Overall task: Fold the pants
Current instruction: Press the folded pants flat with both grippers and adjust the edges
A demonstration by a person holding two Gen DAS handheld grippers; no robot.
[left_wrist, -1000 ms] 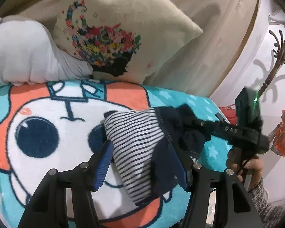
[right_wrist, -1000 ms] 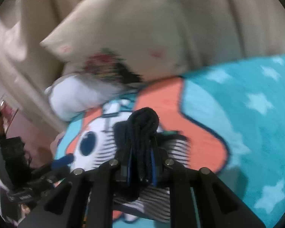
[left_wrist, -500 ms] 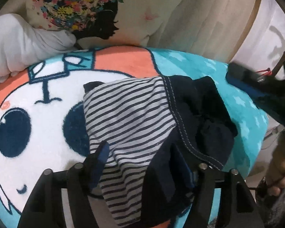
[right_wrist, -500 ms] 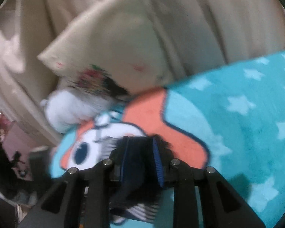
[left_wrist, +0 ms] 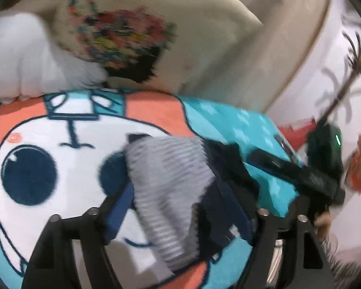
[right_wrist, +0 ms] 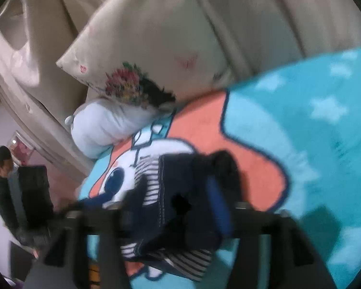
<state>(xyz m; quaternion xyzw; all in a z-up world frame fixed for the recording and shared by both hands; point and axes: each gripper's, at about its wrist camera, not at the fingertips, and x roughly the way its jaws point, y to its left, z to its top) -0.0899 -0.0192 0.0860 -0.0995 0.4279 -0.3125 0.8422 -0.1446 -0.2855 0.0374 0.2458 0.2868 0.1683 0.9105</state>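
The pants (left_wrist: 178, 192) lie bunched on the cartoon blanket (left_wrist: 48, 144) in front of the pillow (right_wrist: 156, 48), striped lining up, dark cloth to the right; half a second ago the right claw (right_wrist: 178, 197) still pinched the dark cloth, and now its jaws stand apart with the fabric loose between them, so it has let go; the left claw (left_wrist: 180, 207) is spread as before, straddling the heap and gripping nothing; both views are blurred; the fold looks unfinished and wants a fresh grasp.
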